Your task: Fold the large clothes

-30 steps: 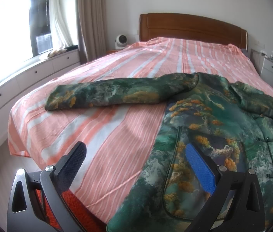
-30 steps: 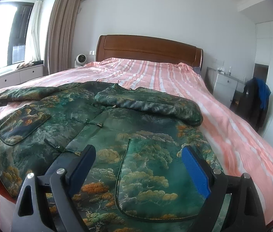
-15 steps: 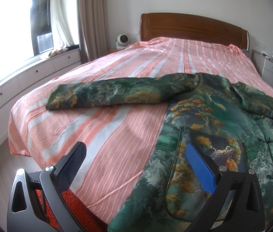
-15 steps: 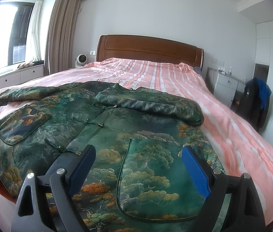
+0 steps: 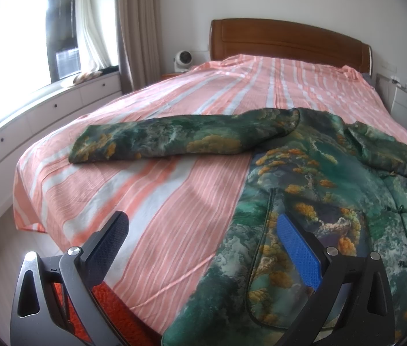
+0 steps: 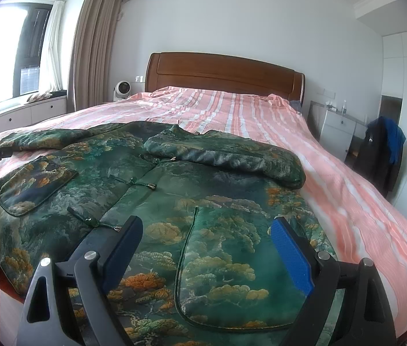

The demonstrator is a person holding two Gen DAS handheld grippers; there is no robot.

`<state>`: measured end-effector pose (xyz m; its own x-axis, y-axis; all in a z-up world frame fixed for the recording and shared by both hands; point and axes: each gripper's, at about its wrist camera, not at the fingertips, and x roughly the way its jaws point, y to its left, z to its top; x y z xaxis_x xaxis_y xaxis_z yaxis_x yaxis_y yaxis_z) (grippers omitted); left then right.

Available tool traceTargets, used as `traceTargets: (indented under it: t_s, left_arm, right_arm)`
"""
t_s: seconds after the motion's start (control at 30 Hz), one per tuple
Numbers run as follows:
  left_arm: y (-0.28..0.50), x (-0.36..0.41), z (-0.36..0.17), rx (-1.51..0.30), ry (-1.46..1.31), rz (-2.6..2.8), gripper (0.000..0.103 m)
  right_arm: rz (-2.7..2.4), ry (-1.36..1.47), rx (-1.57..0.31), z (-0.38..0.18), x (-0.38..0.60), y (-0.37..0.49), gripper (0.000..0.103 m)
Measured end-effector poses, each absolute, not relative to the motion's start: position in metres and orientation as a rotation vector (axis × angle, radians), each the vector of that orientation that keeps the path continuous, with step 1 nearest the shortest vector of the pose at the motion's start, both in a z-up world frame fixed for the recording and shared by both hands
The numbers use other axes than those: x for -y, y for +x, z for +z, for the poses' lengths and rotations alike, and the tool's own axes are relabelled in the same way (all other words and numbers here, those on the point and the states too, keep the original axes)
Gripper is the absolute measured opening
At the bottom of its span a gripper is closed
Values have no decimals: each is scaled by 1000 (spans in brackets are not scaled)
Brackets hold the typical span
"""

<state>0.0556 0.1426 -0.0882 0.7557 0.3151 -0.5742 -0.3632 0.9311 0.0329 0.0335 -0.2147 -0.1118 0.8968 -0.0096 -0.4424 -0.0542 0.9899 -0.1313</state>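
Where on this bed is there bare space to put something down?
The striped bedspread is bare between the jacket and the headboard. Another bare patch lies below the outstretched sleeve, beside the jacket body, toward the near edge. A strip runs along the jacket's other side. The jacket crowds the near end.

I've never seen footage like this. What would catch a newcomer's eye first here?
First, the big green jacket with orange and gold tree patterns, spread face up across the near end of the pink striped bed. One sleeve stretches flat out to the left; the other sleeve is folded over the chest. Low in each view, the left gripper and right gripper hang open, holding nothing.
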Motion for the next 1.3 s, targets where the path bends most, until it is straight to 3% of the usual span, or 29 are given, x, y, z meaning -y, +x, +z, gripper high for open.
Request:
traceTargets:
  t_s: [0.4,0.6,0.77,0.93,1.13,1.17,1.2,1.27,1.3]
  left_arm:
    - [57,-146,-88,-622,-85,369,102]
    - [78,-188,-75,-708,-187,324,103]
    - [97,-278,-78,-771,-517,261,102]
    - [134,-351,-113,-827,-842,176,102]
    - [168,-408,-161,-723,-1171,260,101]
    - [166,-414,-160,-667,-1220,306,96]
    - [165,-417,-155,-637,-1228,345,85]
    - [180,-413,-130,-649,-1121,393,14]
    - [190,-407,-114,-669,-1044,397,12]
  right_arm:
    - [25,-143,-454,-111,214,33,90]
    - [18,-139,-428,-107,217,30,90]
    - [11,-127,-442,-109,221,34,90]
    - [9,-160,-446,-111,214,35,90]
    - [21,-201,-467,-118,205,38,90]
    - [20,-207,-468,-119,204,37,90]
    - [18,-212,-469,-119,204,37,90]
    - [15,-211,-468,-119,205,36,90]
    - [15,-205,-467,-119,207,36,90]
